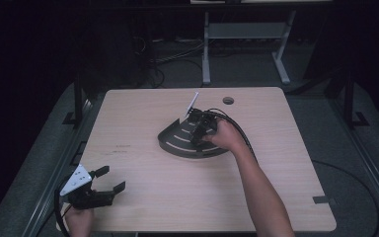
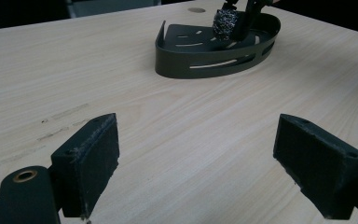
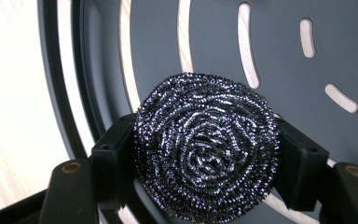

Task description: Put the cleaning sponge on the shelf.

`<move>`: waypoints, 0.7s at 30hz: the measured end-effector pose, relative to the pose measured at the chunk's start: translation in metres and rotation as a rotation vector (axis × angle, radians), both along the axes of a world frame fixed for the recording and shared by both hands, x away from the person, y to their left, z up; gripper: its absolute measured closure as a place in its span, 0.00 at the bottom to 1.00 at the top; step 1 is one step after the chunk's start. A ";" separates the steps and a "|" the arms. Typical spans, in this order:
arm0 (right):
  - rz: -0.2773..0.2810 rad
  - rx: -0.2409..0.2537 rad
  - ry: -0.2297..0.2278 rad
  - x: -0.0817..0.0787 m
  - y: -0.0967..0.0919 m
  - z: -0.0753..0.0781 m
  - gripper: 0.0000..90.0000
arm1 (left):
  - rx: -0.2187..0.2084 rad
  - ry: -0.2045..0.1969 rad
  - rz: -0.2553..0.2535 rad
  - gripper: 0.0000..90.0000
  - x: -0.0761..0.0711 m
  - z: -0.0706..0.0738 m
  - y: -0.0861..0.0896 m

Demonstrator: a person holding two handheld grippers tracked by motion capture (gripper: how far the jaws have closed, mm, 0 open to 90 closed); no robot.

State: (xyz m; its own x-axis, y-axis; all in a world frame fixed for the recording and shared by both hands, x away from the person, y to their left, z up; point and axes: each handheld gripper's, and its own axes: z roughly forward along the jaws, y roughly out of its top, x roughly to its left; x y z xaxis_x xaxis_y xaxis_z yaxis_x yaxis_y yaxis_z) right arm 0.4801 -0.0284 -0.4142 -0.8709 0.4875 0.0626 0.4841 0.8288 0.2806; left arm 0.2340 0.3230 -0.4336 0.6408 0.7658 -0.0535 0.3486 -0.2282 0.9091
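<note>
A: What is sitting nearest?
B: The left gripper (image 1: 110, 180) is hovering at the near left edge of the table (image 1: 143, 197), jaws spread wide, gripping nothing.
A: And farther out?
B: The right gripper (image 3: 207, 154) is pinching a steel-wool scourer (image 3: 207, 149) over the dark slotted tray (image 1: 177, 140) mid-table.

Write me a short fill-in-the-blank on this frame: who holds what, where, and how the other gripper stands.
1. The right gripper is shut on a steel wool ____.
2. That gripper holds it over the slotted black ____, not over bare wood.
3. The left gripper has its jaws ____, with nothing between them.
4. The table top is made of light ____.

Missing words: scourer; tray; open; wood
</note>
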 end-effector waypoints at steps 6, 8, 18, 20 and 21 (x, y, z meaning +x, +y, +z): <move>-0.013 0.013 0.010 0.002 -0.001 -0.008 0.35 | 0.002 0.000 0.001 0.15 0.000 0.000 0.001; -0.018 0.003 0.009 0.002 -0.002 -0.011 0.35 | 0.002 0.000 0.001 0.15 0.000 0.000 0.001; -0.027 -0.004 0.013 0.003 -0.004 -0.014 0.35 | -0.001 0.001 0.001 0.15 0.000 0.000 0.000; -0.029 -0.005 0.014 0.003 -0.003 -0.015 0.35 | 0.000 -0.001 0.001 0.15 0.000 0.000 0.000; -0.031 -0.007 0.018 0.003 -0.002 -0.016 0.35 | 0.000 -0.001 0.001 0.15 0.000 0.000 0.000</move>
State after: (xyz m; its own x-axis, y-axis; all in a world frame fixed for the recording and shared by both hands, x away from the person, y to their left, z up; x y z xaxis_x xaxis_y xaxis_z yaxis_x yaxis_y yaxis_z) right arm 0.4830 -0.0307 -0.4298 -0.8540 0.5149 0.0746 0.5146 0.8150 0.2663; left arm 0.2338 0.3231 -0.4336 0.6398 0.7667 -0.0535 0.3484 -0.2273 0.9094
